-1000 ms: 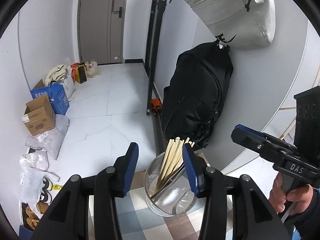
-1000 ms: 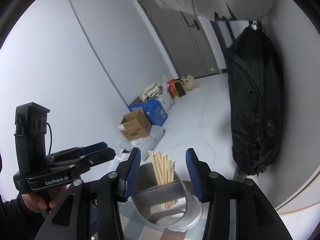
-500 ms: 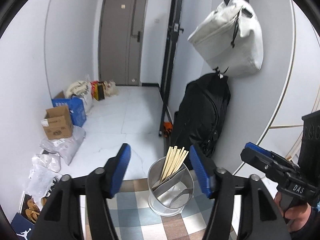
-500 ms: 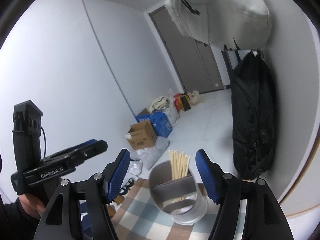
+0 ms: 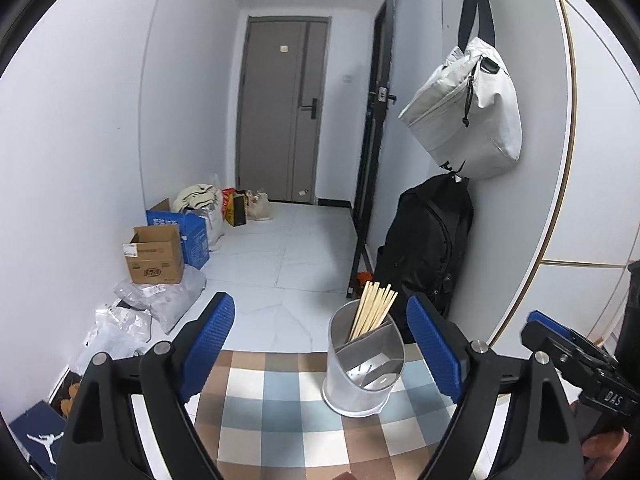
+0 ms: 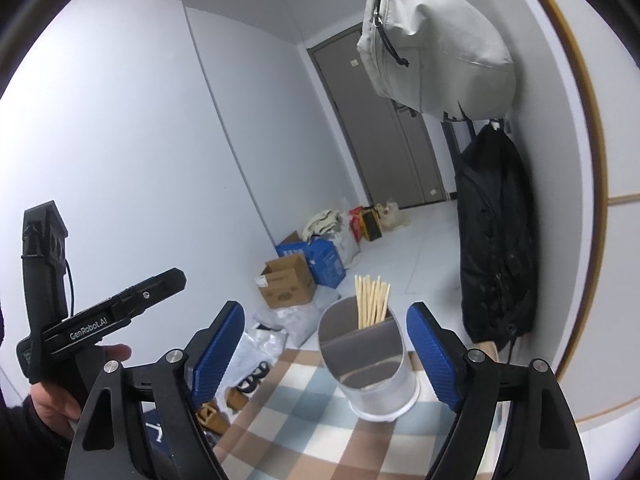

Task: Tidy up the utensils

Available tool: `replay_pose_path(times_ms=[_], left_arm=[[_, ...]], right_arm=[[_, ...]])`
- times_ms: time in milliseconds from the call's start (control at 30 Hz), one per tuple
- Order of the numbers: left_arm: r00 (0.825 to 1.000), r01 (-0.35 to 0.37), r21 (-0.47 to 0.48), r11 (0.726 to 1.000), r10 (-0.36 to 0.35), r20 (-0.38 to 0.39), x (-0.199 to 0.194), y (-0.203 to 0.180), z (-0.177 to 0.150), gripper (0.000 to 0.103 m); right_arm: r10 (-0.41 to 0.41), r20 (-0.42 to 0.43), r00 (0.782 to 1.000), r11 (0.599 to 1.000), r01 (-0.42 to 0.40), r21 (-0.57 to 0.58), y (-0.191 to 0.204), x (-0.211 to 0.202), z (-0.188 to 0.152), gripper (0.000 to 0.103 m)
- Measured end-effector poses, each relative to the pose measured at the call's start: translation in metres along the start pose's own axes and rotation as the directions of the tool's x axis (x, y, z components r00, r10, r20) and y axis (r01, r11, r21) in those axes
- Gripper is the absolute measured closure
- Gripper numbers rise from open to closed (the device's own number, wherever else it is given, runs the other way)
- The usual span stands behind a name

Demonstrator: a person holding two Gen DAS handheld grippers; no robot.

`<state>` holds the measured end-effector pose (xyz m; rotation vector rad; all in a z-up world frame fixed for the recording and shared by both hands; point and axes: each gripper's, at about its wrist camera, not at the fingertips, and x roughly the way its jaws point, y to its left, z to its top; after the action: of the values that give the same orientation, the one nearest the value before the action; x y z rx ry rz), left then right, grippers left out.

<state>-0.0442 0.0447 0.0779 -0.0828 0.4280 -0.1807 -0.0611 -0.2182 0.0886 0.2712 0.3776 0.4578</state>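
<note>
My left gripper (image 5: 320, 356) and my right gripper (image 6: 324, 354) both stand farther back from the translucent round plastic utensil holder (image 5: 363, 364) than a second ago, when the blue pads nearly flanked it. Both sets of jaws are opening, now wide, with nothing pressed between them; the holder shows in the gap but beyond the pads, untouched. More of the room shows above than before.

The holder stands upright on the bench (image 5: 280, 396), which is covered by a checked cloth in brown, blue and white, near its far edge. A grey divider splits the holder; the bundle of pale wooden chopsticks (image 5: 372, 310) leans in the far compartment, tips sticking above the rim. The near compartment I cannot read clearly.

Beyond the holder lies a white tiled floor (image 5: 296, 240) running to a grey door (image 5: 282, 108). Right of the holder a black backpack (image 5: 428, 240) hangs against the wall, with a pale grey shoulder bag (image 5: 464, 116) above it. Left of the holder, along the wall, sit a brown cardboard box (image 5: 154, 256), a blue carton (image 5: 184, 232) and crumpled plastic bags (image 5: 160, 300).
</note>
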Motion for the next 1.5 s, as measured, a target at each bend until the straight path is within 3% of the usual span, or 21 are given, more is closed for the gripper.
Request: replay_pose_path(times_ms=[233, 433, 667, 800, 1000, 1500], left_arm=[[0.997, -0.027, 0.031, 0.999, 0.025, 0.072, -0.017, -0.007, -0.032, 0.006], [0.993, -0.046, 0.039, 0.998, 0.042, 0.108, -0.02, -0.008, -0.054, 0.005], [0.993, -0.08, 0.03, 0.996, 0.077, 0.087, -0.012, 0.0, -0.074, 0.005], [0.994, -0.082, 0.003, 0.997, 0.082, 0.067, -0.01, 0.004, -0.076, 0.005], [0.993, -0.087, 0.034, 0.996, 0.084, 0.086, -0.013, -0.004, -0.08, 0.005], [0.996, -0.077, -0.01, 0.997, 0.077, 0.047, -0.008, 0.005, -0.076, 0.005]], right_arm=[[-0.042, 0.045, 0.998, 0.998, 0.044, -0.045, 0.005, -0.022, -0.031, 0.0], [-0.071, 0.074, 0.995, 0.994, 0.076, -0.074, 0.008, -0.03, -0.051, 0.0], [-0.091, 0.076, 0.993, 0.99, 0.098, -0.099, 0.014, -0.035, -0.066, 0.0], [-0.094, 0.06, 0.994, 0.993, 0.097, -0.062, 0.011, -0.035, -0.073, 0.0], [-0.114, 0.054, 0.992, 0.984, 0.12, -0.132, 0.018, -0.028, -0.079, 0.0], [-0.105, 0.047, 0.993, 0.985, 0.111, -0.133, 0.022, -0.022, -0.082, 0.0]])
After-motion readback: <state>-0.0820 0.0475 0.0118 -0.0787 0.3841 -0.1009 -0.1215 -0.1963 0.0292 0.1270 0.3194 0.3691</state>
